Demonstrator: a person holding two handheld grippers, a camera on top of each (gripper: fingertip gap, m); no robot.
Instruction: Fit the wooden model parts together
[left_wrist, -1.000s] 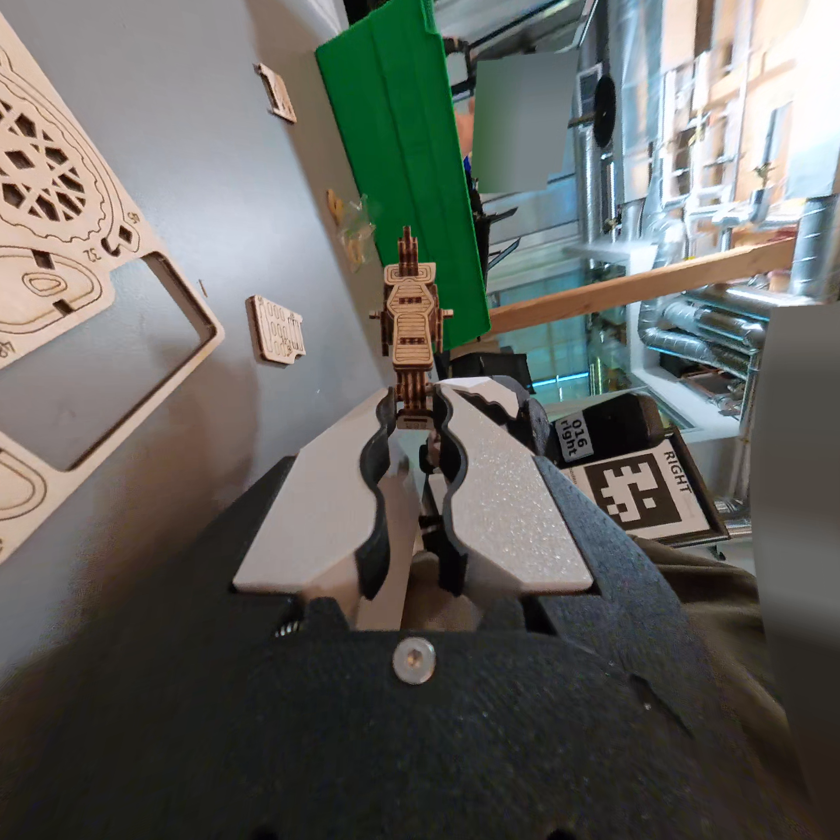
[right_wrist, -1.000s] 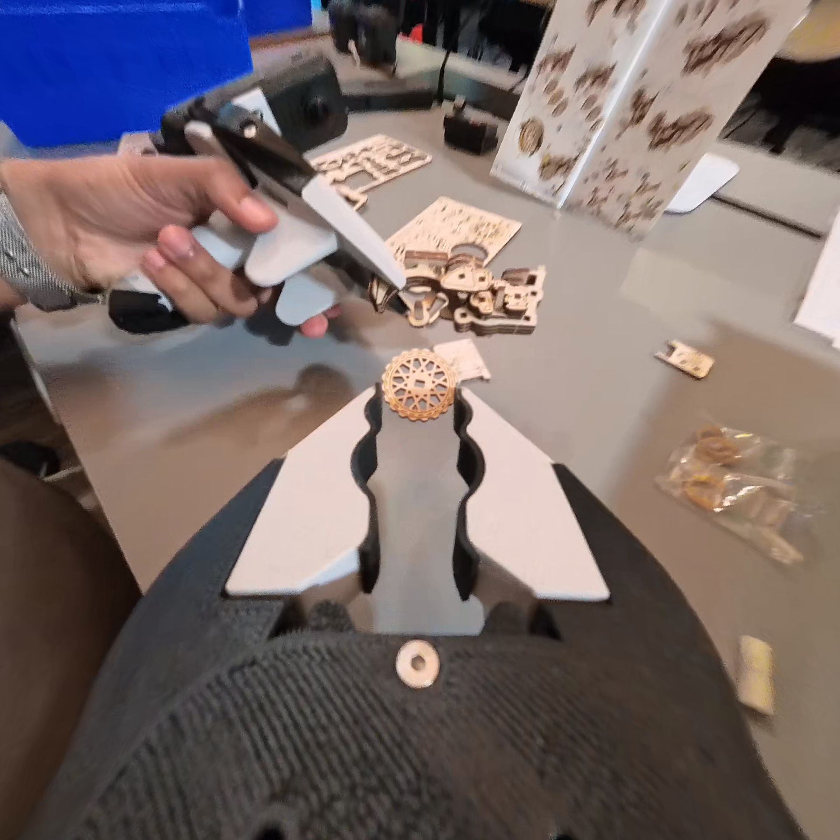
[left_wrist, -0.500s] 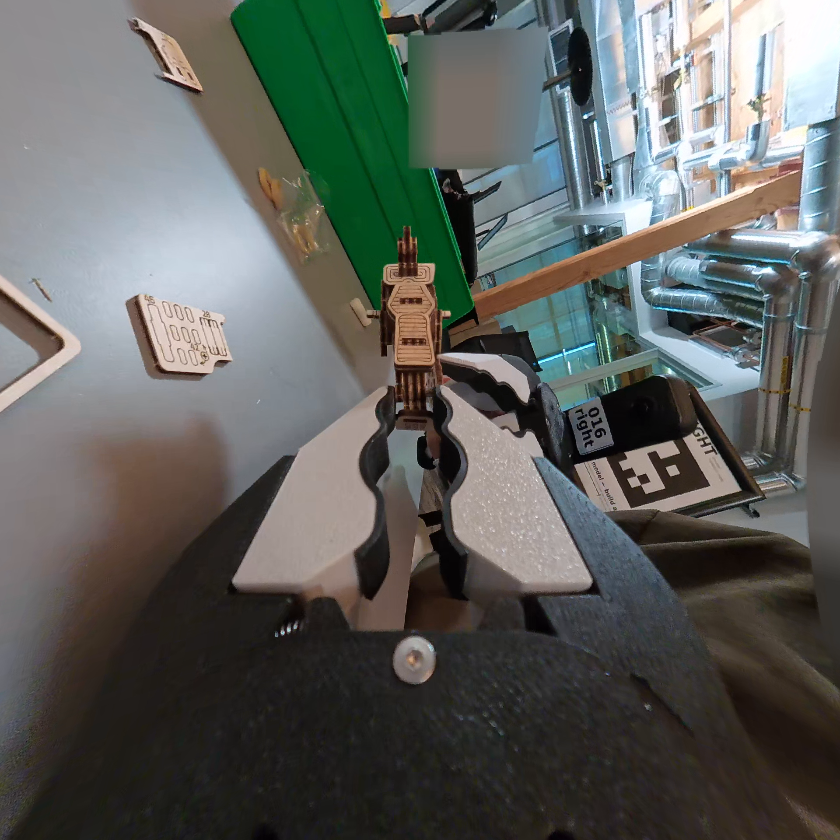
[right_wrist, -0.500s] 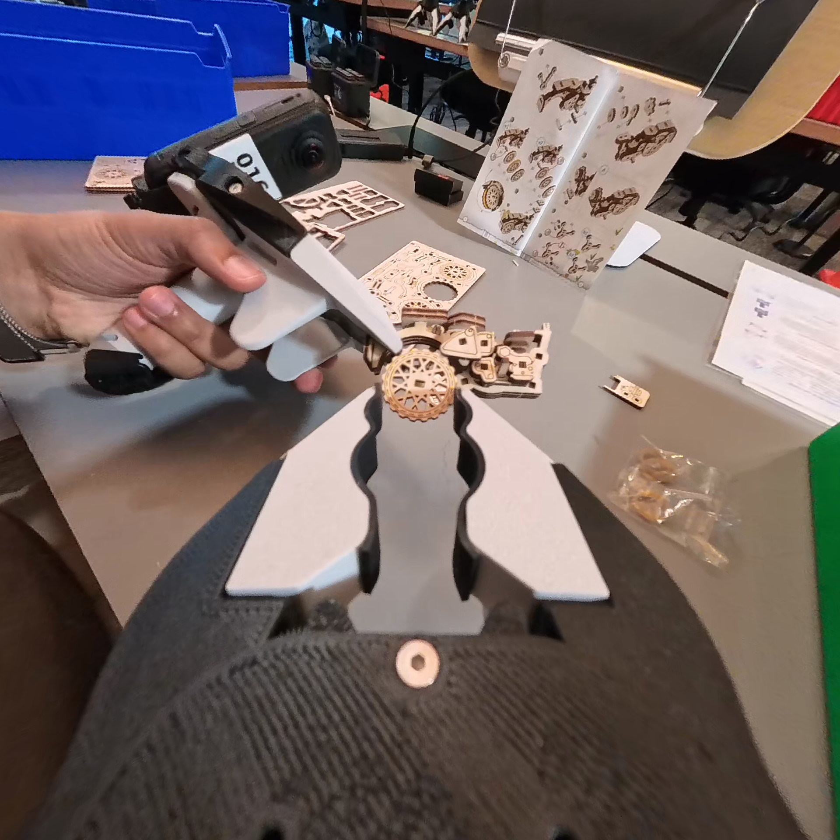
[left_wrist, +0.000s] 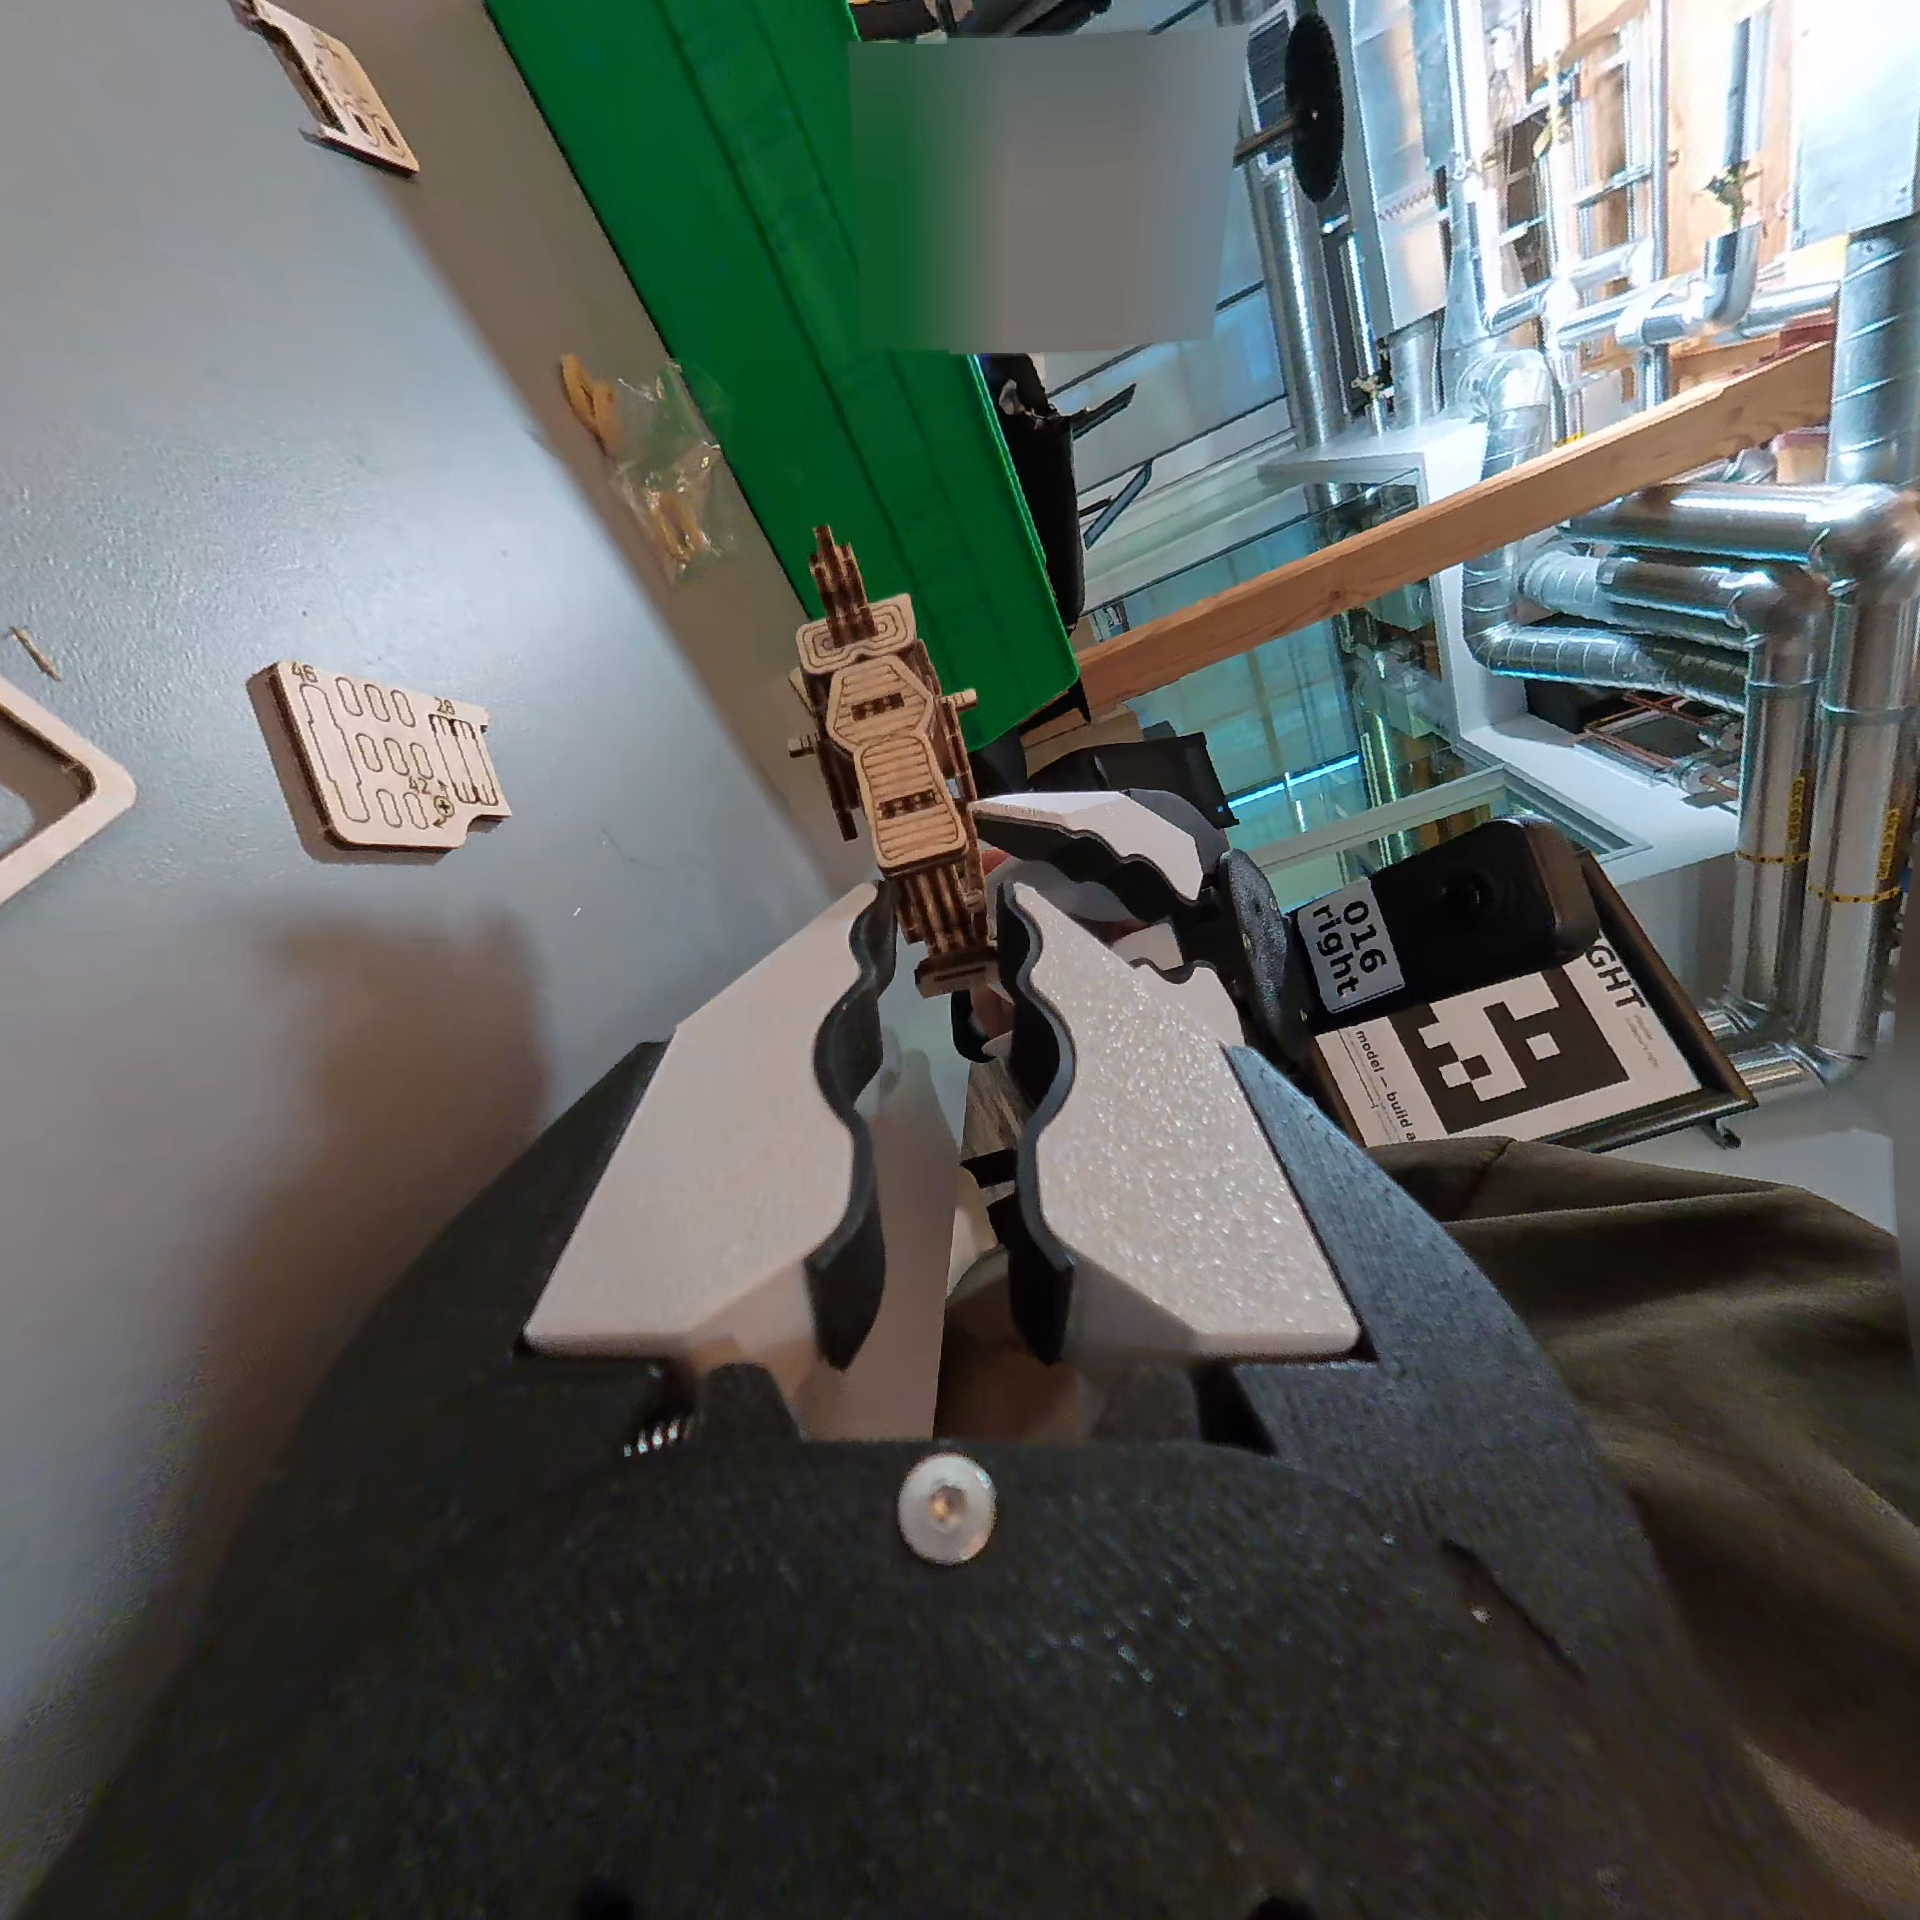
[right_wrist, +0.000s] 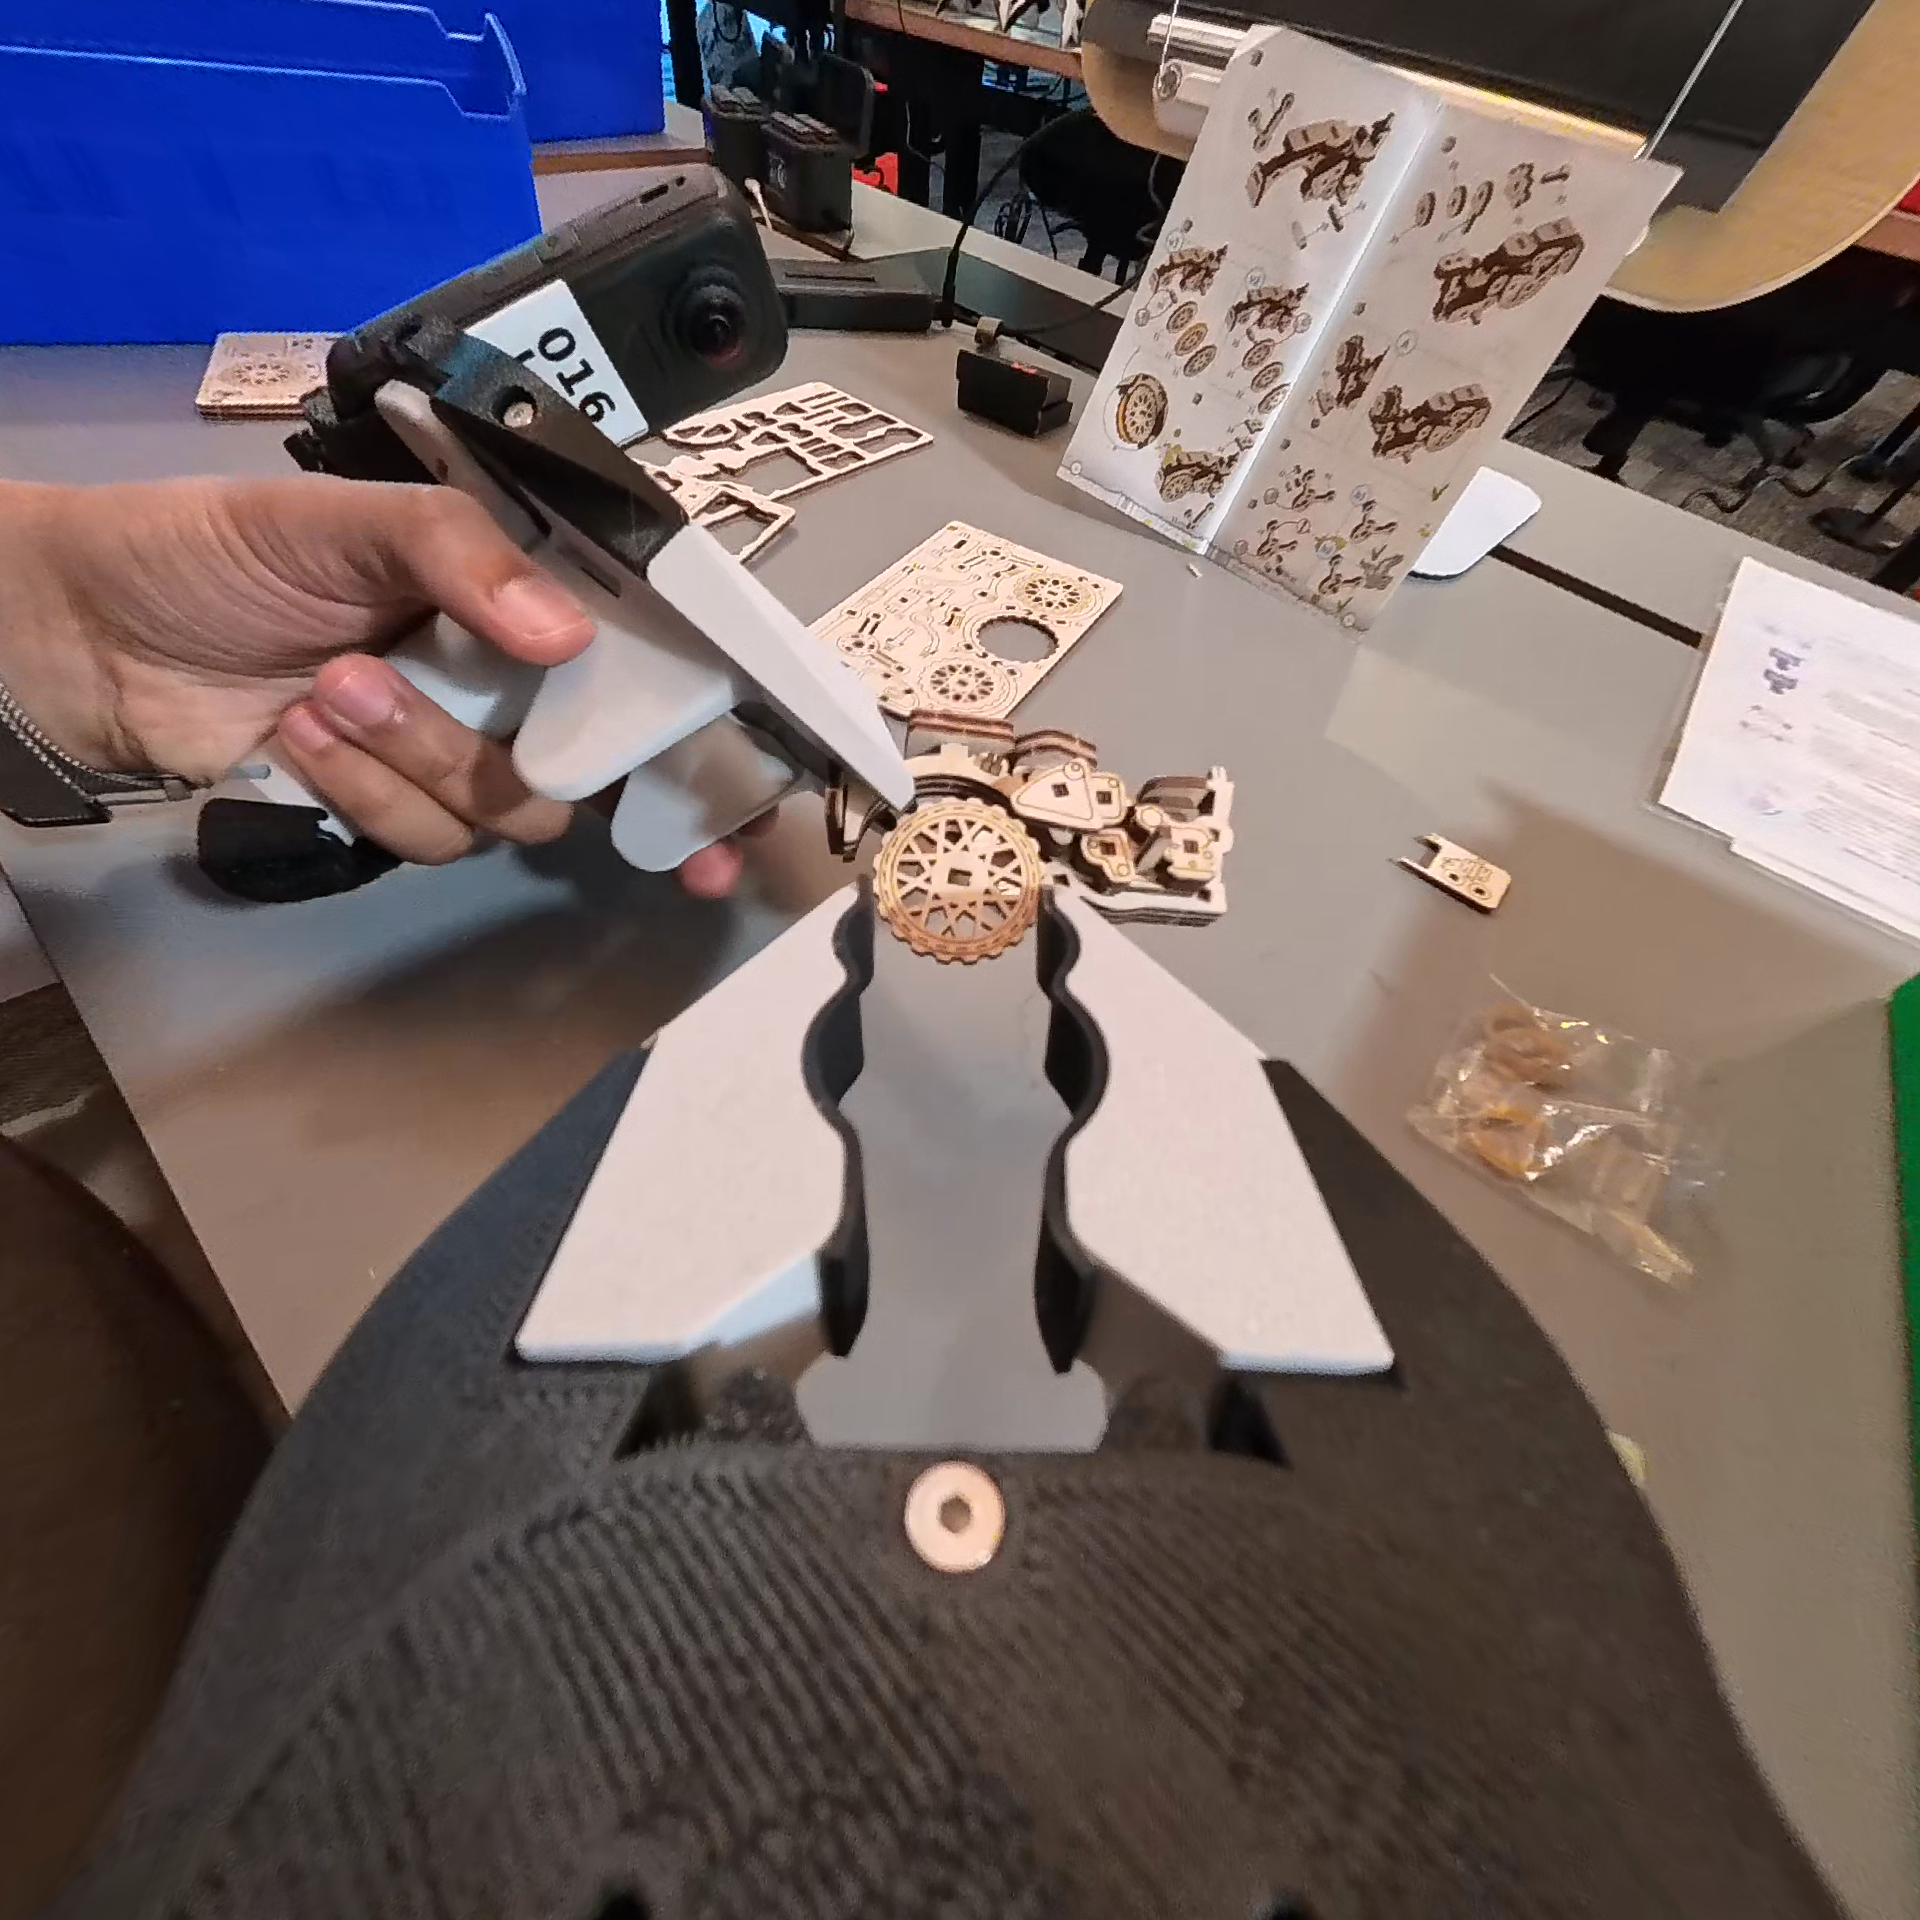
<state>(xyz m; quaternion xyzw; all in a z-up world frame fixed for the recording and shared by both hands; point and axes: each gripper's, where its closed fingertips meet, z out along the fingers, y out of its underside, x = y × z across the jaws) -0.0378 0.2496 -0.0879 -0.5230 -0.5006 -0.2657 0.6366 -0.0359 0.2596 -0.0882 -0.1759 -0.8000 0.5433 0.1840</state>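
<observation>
Flat grey tabletop (right_wrist: 1455, 748), with blue plastic bins (right_wrist: 260, 156) along its far edge and a green plastic bin (left_wrist: 790, 312) at one side. Folded white instruction sheet (right_wrist: 1340, 312) standing upright on the table; beyond it, desks and cables. Two pale laser-cut plywood part sheets (right_wrist: 966, 623) lying flat near the sheet, partly emptied. Small loose plywood tab (right_wrist: 1455, 868) and clear plastic bag of small parts (right_wrist: 1548, 1122) to the right. Silver ducting and a wooden beam visible in the left wrist view.

Partly assembled light-brown wooden vehicle model (right_wrist: 1091, 821): layered plywood body with engraved panels, held off the table. Pinched at its end between the fingers of the left gripper (left_wrist: 943, 951), gripped by a hand (right_wrist: 260, 655).

Round spoked wooden gear wheel (right_wrist: 958, 875), toothed rim, square centre hole. Clamped at its lower edge between the tips of the right gripper (right_wrist: 951, 914), just in front of the model, overlapping it in view; contact cannot be told.
</observation>
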